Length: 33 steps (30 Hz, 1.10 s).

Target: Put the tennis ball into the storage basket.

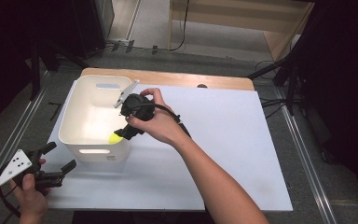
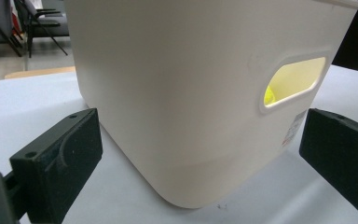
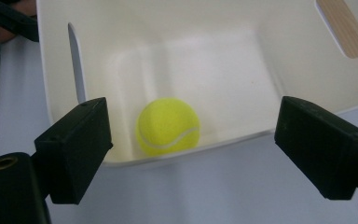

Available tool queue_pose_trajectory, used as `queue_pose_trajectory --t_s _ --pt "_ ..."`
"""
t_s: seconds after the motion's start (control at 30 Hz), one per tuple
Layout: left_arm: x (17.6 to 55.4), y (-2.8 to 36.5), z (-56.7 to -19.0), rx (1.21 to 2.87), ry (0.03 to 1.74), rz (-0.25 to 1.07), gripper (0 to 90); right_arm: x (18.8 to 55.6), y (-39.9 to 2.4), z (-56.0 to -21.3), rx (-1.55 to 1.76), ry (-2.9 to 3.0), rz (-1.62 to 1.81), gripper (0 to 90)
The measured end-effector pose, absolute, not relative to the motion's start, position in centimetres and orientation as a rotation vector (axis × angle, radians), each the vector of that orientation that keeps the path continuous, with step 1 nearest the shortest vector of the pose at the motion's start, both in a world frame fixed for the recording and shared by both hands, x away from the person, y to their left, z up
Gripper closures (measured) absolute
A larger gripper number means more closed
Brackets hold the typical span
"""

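A yellow tennis ball (image 3: 168,126) lies on the floor of the white bin (image 1: 74,140), close to its near right wall; a sliver of the ball (image 1: 115,138) shows in the high view. My right gripper (image 1: 121,134) hangs just over that wall, jaws open and empty, the ball (image 3: 168,126) lying free beyond them. My left gripper (image 1: 58,158) rests open at the table's front left, facing the bin's side (image 2: 177,93). Yellow glows through the bin's handle slot (image 2: 293,81).
A white sheet (image 1: 223,140) covers the wooden table (image 1: 177,78). Black stands (image 1: 37,60) flank both sides, with floor rails (image 1: 303,154) along the table. The sheet's right half is free.
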<state>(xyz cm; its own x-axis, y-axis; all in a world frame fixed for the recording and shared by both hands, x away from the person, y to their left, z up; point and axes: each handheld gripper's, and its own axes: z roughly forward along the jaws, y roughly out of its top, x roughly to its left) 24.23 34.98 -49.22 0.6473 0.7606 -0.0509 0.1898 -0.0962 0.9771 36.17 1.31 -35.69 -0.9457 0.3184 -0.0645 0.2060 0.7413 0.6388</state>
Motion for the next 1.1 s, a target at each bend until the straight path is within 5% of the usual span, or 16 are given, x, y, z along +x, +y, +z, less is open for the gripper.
queue_pose_trajectory --t_s 0.3,1.1 --pt "24.2 34.9 -49.2 1.638 0.798 0.579 0.0 35.8 -1.6 -35.7 0.481 2.726 1.027 2.1" --pt "24.2 34.9 -49.2 1.639 0.798 0.579 0.0 34.3 -10.1 -38.6 0.699 2.608 1.116 0.0"
